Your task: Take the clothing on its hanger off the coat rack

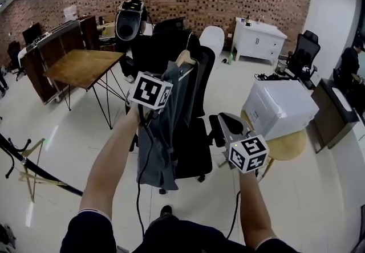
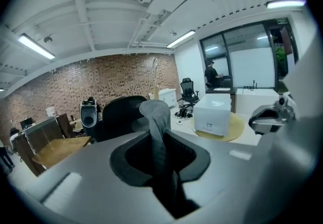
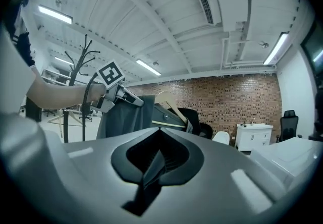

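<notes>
At the far left the coat rack [image 3: 84, 64] is standing well apart from the garment. The left hand-held gripper [image 2: 160, 160] is pinching a fold of the grey garment [image 1: 158, 149], which is hanging off the rack on its wooden hanger [image 1: 185, 57], in front of a black chair [image 1: 197, 146]. The right hand-held gripper [image 3: 151, 167] is hovering just beside it, jaws pressed together on nothing.

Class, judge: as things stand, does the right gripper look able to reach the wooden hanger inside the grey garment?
Probably yes: open air lies between the right gripper and the hanger, with nothing in the way, though its jaws stand together and must open first.
</notes>
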### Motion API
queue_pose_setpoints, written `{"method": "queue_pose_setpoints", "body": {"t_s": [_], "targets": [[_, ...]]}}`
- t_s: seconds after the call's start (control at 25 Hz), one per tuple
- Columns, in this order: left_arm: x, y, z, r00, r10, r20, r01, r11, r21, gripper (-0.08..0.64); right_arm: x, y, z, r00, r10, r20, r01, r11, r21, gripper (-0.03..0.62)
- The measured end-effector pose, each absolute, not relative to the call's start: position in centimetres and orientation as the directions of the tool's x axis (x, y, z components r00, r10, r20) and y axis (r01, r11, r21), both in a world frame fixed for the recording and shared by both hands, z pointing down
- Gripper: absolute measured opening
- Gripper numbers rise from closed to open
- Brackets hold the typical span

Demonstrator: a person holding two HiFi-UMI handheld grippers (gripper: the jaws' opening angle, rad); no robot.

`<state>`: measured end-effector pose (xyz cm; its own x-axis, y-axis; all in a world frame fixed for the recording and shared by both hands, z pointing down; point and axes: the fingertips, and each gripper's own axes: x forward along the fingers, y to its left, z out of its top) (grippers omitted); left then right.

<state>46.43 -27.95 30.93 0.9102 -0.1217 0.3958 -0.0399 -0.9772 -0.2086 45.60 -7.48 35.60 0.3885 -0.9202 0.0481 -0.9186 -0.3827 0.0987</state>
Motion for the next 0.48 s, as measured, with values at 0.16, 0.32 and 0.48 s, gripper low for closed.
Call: {"method": "queue_pose_setpoints", "body": {"t_s": [0.16,0.32,0.48], "targets": [[49.3,-29.5,33.7,0.9,-0.077,0.429,0.002,-0.984,-0.181,0.069,47.7,-8.0,36.8,0.443,-0.893,0.075,-0.895,-0.437,0.084,0.002],[51.1,-30.3,37.8,0.881,-0.043,0.471,0.032,-0.988,-0.149,0.067,49.0,-8.6,38.0,0.475,-0.874,0.106,-0.88,-0.47,0.071,0.002],[51.8,-31.3,43.9,0.851,-0.007,0.524,0.057,-0.993,-0.105,0.067,49.2,-10.0,39.7,0.491,-0.858,0.154,-0.871,-0.488,0.058,0.002]]}}
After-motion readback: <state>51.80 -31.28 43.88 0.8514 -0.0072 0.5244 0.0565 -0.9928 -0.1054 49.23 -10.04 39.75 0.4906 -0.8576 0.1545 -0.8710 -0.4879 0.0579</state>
